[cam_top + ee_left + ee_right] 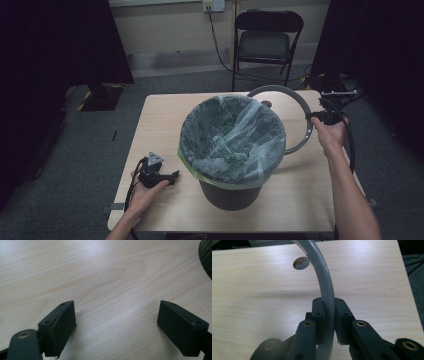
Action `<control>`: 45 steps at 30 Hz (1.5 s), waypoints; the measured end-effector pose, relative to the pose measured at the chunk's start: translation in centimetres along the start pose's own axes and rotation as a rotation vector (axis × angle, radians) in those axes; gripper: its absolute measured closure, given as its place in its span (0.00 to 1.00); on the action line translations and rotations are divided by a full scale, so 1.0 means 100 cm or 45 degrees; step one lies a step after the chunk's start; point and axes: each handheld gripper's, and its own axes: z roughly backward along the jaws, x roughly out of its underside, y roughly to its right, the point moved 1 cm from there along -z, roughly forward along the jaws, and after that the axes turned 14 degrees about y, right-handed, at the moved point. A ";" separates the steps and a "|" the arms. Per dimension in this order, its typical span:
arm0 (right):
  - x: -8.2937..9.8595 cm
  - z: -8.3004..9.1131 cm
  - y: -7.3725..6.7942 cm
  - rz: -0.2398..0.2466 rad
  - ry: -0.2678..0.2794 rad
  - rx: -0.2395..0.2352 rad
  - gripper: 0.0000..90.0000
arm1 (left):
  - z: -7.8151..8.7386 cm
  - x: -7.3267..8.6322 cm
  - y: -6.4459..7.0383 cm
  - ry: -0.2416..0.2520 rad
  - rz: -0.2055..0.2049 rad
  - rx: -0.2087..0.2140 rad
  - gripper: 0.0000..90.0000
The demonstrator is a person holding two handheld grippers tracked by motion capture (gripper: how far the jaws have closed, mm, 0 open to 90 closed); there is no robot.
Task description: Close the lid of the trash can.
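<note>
A dark bin [231, 192] lined with a clear plastic bag [232, 135] stands in the middle of the wooden table [160, 120]. A grey ring [300, 107], the bin's rim hoop, is held up behind and right of the bin. My right gripper [314, 116] is shut on that grey ring [325, 282], the hoop clamped between its jaws [329, 312]. My left gripper [173, 176] rests low at the table's front left, open, with bare table wood between its jaws [116, 317]. The bin's dark edge [206, 255] shows at the top right of the left gripper view.
A round cable hole [301, 263] is cut in the table beyond the ring. A black folding chair [266, 42] stands behind the table, with cables on the grey floor. Dark curtains hang at both sides.
</note>
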 end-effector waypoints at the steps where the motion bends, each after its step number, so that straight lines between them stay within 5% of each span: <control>1: -0.002 0.001 0.000 -0.004 0.007 -0.009 0.90 | 0.000 0.000 0.000 0.000 0.000 0.000 0.16; 31: -0.045 0.004 -0.021 -0.017 0.109 -0.074 0.90 | 0.000 0.000 0.001 -0.018 -0.025 0.038 0.10; 45: -0.072 0.000 -0.020 -0.132 0.168 -0.157 0.90 | 0.000 0.000 0.001 -0.020 -0.020 0.039 0.10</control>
